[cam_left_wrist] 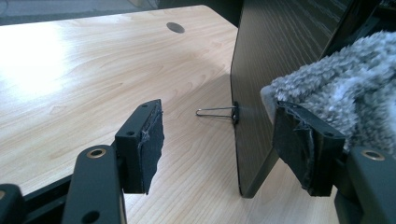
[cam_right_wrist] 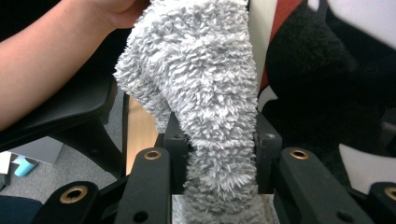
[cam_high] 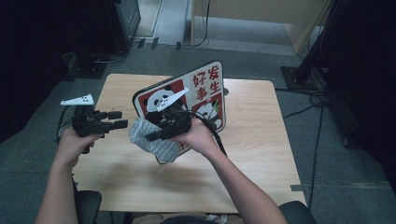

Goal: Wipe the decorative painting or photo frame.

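Note:
A grey fluffy cloth (cam_high: 154, 142) hangs bunched in front of a red-and-white panda sign board (cam_high: 201, 88) that stands tilted on the wooden table (cam_high: 252, 154). My right gripper (cam_high: 149, 136) is shut on the cloth, and in the right gripper view its jaws (cam_right_wrist: 217, 135) pinch the cloth (cam_right_wrist: 201, 60) with the board's panda print (cam_right_wrist: 317, 70) just behind. My left gripper (cam_high: 122, 119) is held left of the board, open and pointing right. In the left gripper view its jaws (cam_left_wrist: 223, 135) stand wide apart on either side of the board's dark edge (cam_left_wrist: 280, 46), apart from it, with the cloth (cam_left_wrist: 345, 88) at the right.
A wire binder clip (cam_left_wrist: 219, 112) sits at the board's bottom edge on the table (cam_left_wrist: 93, 70). A round cable hole (cam_left_wrist: 175, 27) lies farther off in the tabletop. Dark stands and cables (cam_high: 313, 65) ring the table on the carpet. A forearm (cam_right_wrist: 46, 56) crosses the upper left.

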A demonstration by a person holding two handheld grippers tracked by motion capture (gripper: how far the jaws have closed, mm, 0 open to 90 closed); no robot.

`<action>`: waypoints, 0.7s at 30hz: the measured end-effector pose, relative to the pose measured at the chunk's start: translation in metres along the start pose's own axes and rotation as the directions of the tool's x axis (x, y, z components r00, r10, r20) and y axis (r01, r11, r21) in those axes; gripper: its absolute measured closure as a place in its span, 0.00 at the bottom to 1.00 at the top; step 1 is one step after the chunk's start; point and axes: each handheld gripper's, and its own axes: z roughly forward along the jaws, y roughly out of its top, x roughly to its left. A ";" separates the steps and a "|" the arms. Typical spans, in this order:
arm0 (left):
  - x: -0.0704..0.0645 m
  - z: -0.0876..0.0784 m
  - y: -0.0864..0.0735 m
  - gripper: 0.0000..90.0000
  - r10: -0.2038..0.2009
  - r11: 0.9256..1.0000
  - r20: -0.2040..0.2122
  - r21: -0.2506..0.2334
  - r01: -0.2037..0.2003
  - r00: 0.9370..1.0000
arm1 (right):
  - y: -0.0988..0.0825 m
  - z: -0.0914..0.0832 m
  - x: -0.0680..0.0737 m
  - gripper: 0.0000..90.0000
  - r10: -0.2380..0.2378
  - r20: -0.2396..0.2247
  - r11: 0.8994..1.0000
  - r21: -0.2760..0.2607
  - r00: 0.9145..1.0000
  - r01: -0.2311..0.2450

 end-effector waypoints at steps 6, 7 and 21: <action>0.000 0.000 0.000 0.38 -0.001 1.000 0.001 0.001 0.001 1.000 | -0.005 0.003 -0.001 0.75 0.009 -0.003 1.000 0.008 1.000 -0.009; 0.000 0.001 0.000 0.38 0.000 1.000 0.000 0.002 0.000 1.000 | -0.006 0.004 -0.002 0.75 0.007 -0.003 1.000 0.011 1.000 -0.007; -0.001 0.002 0.001 0.38 -0.002 1.000 0.007 0.008 0.002 1.000 | -0.021 0.012 -0.005 0.75 0.023 -0.008 0.999 0.029 1.000 -0.023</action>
